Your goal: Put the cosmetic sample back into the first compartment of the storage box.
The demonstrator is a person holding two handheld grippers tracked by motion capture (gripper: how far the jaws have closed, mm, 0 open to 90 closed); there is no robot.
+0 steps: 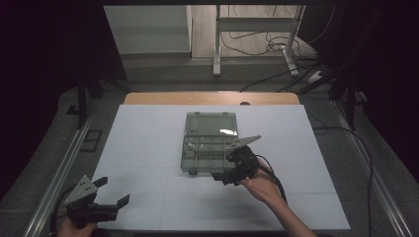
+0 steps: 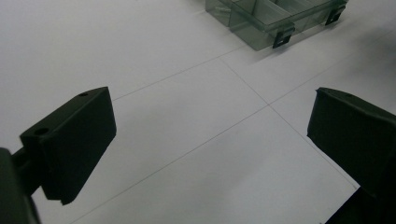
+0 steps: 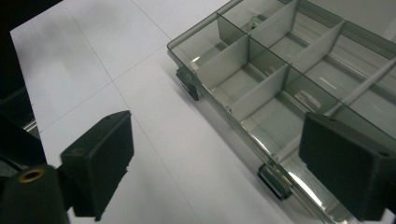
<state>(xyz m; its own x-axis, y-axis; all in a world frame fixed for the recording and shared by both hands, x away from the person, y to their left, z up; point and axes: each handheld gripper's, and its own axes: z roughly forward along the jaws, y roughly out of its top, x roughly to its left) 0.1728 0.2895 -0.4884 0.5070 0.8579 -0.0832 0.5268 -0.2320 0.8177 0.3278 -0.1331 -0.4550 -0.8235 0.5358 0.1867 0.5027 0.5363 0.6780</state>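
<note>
A clear grey compartment box [image 1: 210, 148] lies open in the middle of the white table top, its lid [image 1: 211, 123] folded back flat behind it. My right gripper [image 1: 225, 166] hovers at the box's front right corner, open. In the right gripper view its jaws [image 3: 222, 163] straddle the box's front wall [image 3: 224, 109], near a black latch [image 3: 275, 181]. A small pale item [image 3: 254, 21] sits in a far compartment. My left gripper [image 1: 112, 191] stands open and empty at the table's front left corner. It [image 2: 212, 140] looks over bare table toward the box [image 2: 252, 37].
The white table top [image 1: 148, 148] has thin seam lines and wide free room left and right of the box. A wooden edge [image 1: 212, 98] runs along the back. Metal rails [image 1: 59, 173] flank the table. Cables [image 1: 276, 47] and a desk frame lie on the floor beyond.
</note>
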